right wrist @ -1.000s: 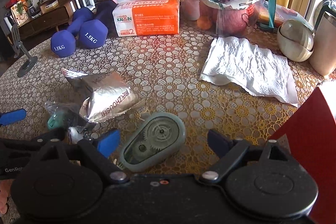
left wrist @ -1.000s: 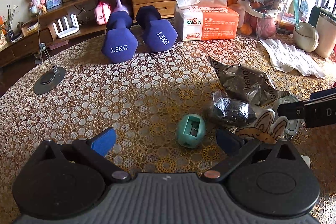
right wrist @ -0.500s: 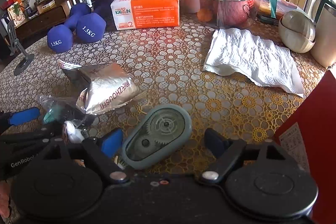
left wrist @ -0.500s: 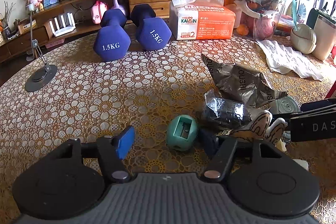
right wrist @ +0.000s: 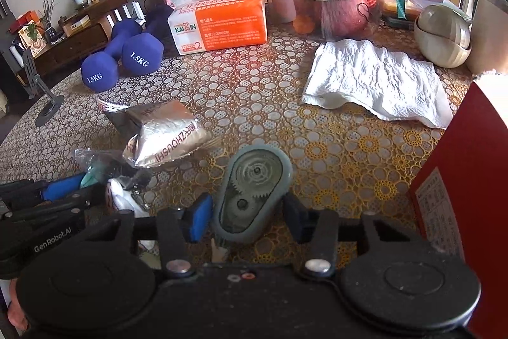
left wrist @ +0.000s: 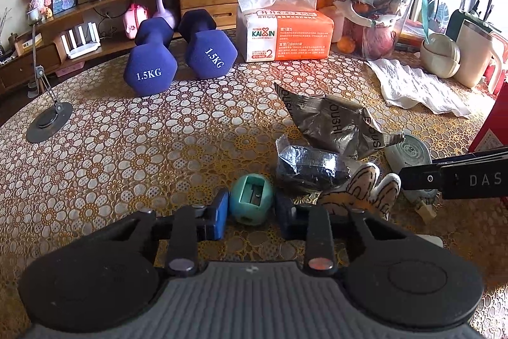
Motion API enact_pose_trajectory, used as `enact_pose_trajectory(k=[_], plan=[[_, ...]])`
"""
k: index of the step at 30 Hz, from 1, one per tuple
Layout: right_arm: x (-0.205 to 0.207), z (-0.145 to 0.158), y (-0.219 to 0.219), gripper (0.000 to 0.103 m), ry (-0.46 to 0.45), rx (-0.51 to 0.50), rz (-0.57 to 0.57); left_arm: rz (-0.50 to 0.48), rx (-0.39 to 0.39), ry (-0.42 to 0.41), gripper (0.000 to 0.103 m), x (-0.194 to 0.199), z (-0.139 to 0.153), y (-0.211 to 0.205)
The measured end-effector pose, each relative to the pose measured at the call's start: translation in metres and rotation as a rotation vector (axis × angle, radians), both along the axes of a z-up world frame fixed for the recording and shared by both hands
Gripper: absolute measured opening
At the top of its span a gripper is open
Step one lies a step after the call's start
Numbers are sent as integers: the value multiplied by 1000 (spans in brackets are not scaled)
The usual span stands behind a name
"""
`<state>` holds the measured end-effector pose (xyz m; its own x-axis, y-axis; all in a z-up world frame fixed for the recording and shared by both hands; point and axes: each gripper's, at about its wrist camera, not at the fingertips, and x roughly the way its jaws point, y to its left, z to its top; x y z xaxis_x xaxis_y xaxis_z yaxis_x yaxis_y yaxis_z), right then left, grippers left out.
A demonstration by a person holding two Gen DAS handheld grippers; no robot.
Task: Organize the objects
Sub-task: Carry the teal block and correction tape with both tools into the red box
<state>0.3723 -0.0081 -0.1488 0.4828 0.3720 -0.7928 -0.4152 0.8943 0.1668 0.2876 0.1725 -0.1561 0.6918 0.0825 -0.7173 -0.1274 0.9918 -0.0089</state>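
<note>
Two tools at near bench edge. Left tool (left wrist: pixel 250 213) narrowed, pads flanking teal pencil sharpener (left wrist: pixel 251 203), contact unclear. Right tool (right wrist: pixel 247 216) half open around correction tape dispenser (right wrist: pixel 252 193), gaps visible. Both light, rigid, smooth plastic; grip flat sides.

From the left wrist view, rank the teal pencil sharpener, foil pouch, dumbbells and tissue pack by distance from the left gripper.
1. teal pencil sharpener, between the left gripper fingers.
2. foil pouch, ahead right.
3. dumbbells, far left.
4. tissue pack, farthest, back centre.
</note>
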Motion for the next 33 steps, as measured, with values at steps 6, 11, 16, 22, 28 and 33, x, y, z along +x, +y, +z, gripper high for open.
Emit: enact_pose_trajectory(k=[6,11,16,22,28,33], plan=[[-9,3,-7,39,-12,2,17,2,5,11,30,-6,4,-3],[-19,12,-16,39,-22,27,37,11,-5,20,30,-16,11,-4],[-37,25,-25,38,-34,57,79,12,-26,30,30,-33,19,-5],[-60,42,-37,37,-50,74,125,-6,-39,30,30,-55,33,-12],[-77,63,-56,36,-76,96,153,-45,-46,22,30,-75,53,-28],[-90,85,-78,35,-94,122,151,-87,-63,9,30,-86,75,-47]])
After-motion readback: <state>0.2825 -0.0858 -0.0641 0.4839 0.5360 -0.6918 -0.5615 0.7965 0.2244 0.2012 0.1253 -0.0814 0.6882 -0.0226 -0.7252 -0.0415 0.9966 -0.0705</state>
